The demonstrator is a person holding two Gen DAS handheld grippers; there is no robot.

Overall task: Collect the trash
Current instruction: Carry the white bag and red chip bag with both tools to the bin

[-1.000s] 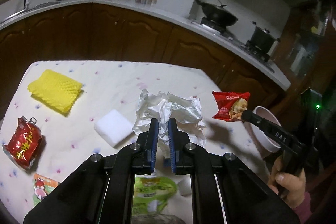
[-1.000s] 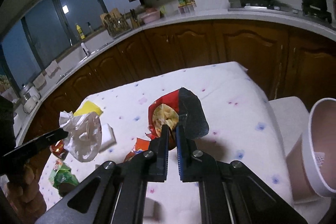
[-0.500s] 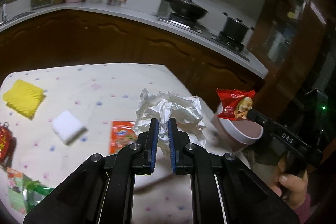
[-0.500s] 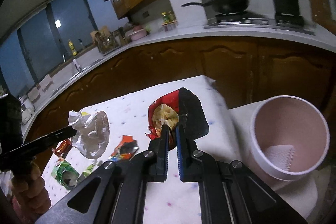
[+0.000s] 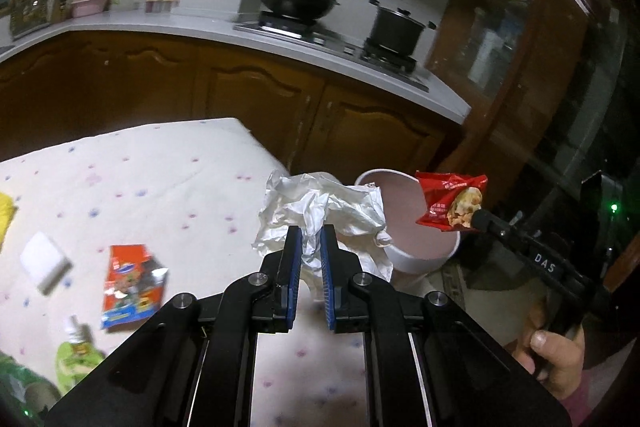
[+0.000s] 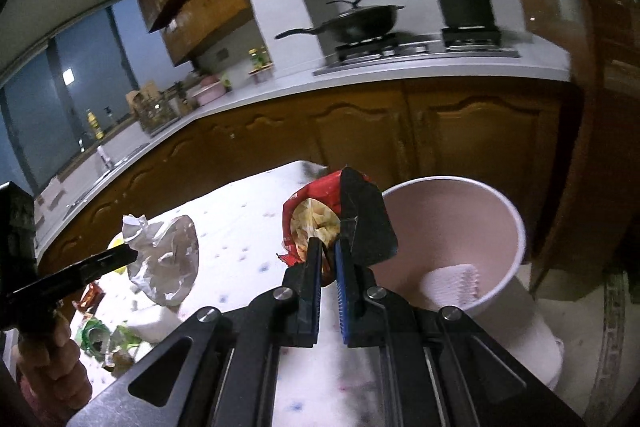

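Observation:
My left gripper is shut on a crumpled white plastic bag, held in the air near the table's right edge. The same bag hangs from the left gripper in the right wrist view. My right gripper is shut on a red snack wrapper, which hangs beside the rim of a pink-lined white bin. In the left wrist view the red wrapper hovers over the bin, pinched by the right gripper. A white crumpled piece lies inside the bin.
On the dotted tablecloth lie a red and blue snack packet, a white foam block, a green pouch and a yellow item at the left edge. Behind run brown cabinets, a counter and a stove with a wok and a pot.
Both grippers have swung right with their loads, from over the table's middle toward the bin. The red wrapper now hangs over the bin's mouth, and the white bag sits beside its rim.

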